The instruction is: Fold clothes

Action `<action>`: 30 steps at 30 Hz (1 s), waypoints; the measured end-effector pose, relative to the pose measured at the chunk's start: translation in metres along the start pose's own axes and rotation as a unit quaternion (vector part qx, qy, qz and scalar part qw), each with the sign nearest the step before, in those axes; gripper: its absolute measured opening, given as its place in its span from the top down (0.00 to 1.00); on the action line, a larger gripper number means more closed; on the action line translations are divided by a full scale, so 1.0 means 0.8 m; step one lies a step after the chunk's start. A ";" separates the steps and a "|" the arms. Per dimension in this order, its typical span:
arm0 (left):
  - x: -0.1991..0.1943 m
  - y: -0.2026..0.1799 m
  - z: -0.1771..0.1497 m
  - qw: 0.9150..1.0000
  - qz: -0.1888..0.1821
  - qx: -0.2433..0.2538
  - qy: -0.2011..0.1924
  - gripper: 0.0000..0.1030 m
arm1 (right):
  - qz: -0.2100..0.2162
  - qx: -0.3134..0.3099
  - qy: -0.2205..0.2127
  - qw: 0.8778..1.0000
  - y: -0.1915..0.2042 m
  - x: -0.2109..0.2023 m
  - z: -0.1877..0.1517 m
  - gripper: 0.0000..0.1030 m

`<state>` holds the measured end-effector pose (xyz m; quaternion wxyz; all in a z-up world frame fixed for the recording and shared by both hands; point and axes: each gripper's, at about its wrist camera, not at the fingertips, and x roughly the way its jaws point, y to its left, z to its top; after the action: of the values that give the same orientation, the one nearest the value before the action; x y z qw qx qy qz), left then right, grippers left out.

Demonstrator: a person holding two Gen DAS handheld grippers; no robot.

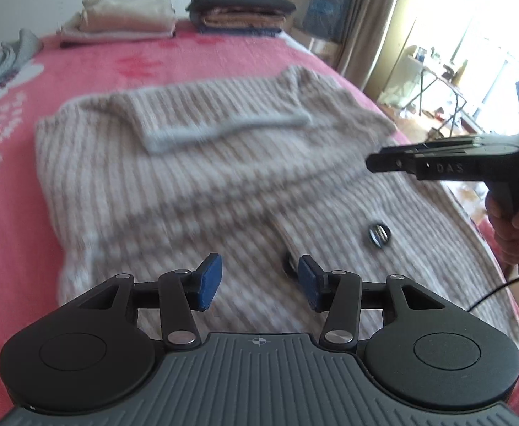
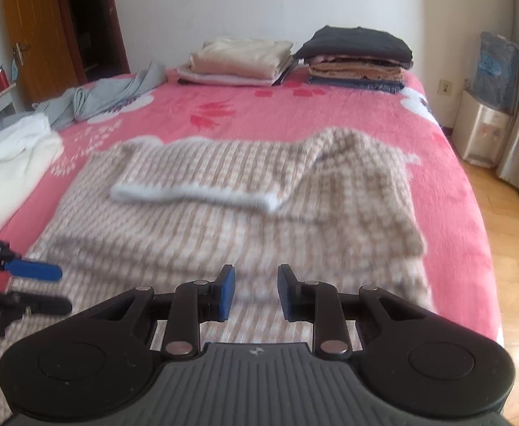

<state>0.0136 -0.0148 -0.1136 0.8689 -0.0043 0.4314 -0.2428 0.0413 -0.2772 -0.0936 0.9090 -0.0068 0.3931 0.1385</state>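
Both grippers hang empty above a half-folded striped sweater (image 2: 245,213) on the pink bed (image 2: 447,213).

Sweater covers the bed's near half, sleeve with pale cuff (image 2: 192,195) laid across its chest, likely mid-fold; finished stacks (image 2: 295,58) sit at the far edge; left gripper (image 1: 257,282) and right gripper (image 2: 255,293) both tilt downward, fingers apart, pinching nothing.

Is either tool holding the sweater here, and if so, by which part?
Nothing is held. The left tool and right tool are both open and empty above the sweater.
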 end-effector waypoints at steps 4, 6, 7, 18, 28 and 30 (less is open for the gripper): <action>-0.019 -0.019 -0.026 1.000 -0.010 -0.018 0.023 0.53 | 0.020 0.022 0.020 0.999 0.011 -0.016 -0.021 0.73; -0.028 -0.027 -0.037 0.999 -0.017 -0.027 0.035 0.51 | 0.027 0.028 0.028 0.999 0.017 -0.023 -0.030 0.73; -0.032 -0.031 -0.042 0.999 -0.020 -0.027 0.040 0.49 | 0.030 0.027 0.032 0.999 0.020 -0.027 -0.034 0.73; -0.039 -0.072 -0.082 0.997 -0.010 -0.007 0.077 0.40 | 0.040 0.044 0.045 0.997 0.030 -0.055 -0.054 0.71; -0.030 -0.081 -0.100 0.993 0.031 -0.012 0.109 0.28 | 0.032 0.031 0.074 0.996 0.027 -0.055 -0.078 0.65; -0.028 -0.081 -0.102 0.992 0.035 -0.020 0.118 0.24 | 0.025 0.015 0.092 0.995 0.029 -0.049 -0.084 0.62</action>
<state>-0.0863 -0.0460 -0.1339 0.8198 0.0218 0.5352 -0.2027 -0.0380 -0.2726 -0.1098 0.8651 0.0039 0.4775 0.1536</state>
